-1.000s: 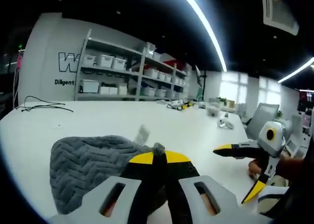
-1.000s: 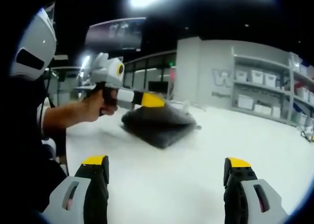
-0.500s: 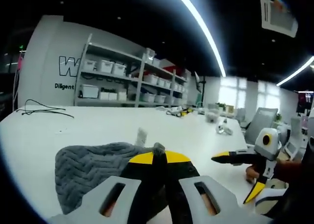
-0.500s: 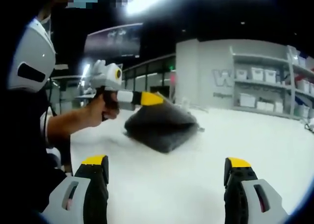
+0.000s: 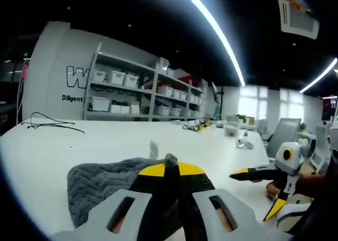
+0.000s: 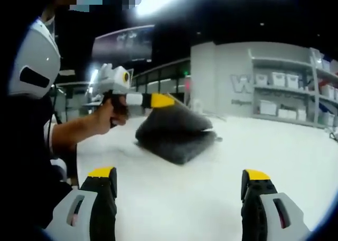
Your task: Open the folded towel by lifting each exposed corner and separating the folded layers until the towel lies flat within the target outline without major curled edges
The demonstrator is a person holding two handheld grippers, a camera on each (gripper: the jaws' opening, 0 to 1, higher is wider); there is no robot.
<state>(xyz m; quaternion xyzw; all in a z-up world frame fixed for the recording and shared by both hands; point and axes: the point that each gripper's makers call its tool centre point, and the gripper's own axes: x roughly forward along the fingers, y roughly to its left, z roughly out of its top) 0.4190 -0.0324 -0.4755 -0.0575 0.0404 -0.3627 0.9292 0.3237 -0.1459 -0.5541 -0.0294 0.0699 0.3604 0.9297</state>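
In the left gripper view the left gripper has its yellow-tipped fingers pressed together on a corner of the grey towel, a small tuft of cloth poking up between them, so the top layer is held ready to be peeled off the fold; the rest of the towel lies on the white surface just left of the fingers, which hide its near part. Farther right the right gripper hangs over the surface with fingers spread, and a black cable lies far back, below the shelving with bins. In the right gripper view the right gripper has its fingers wide apart and holds nothing, well short of the towel, which sits folded with its top layer raised at the left gripper, held by a hand; the bare surface between leaves the lower corner free to reach
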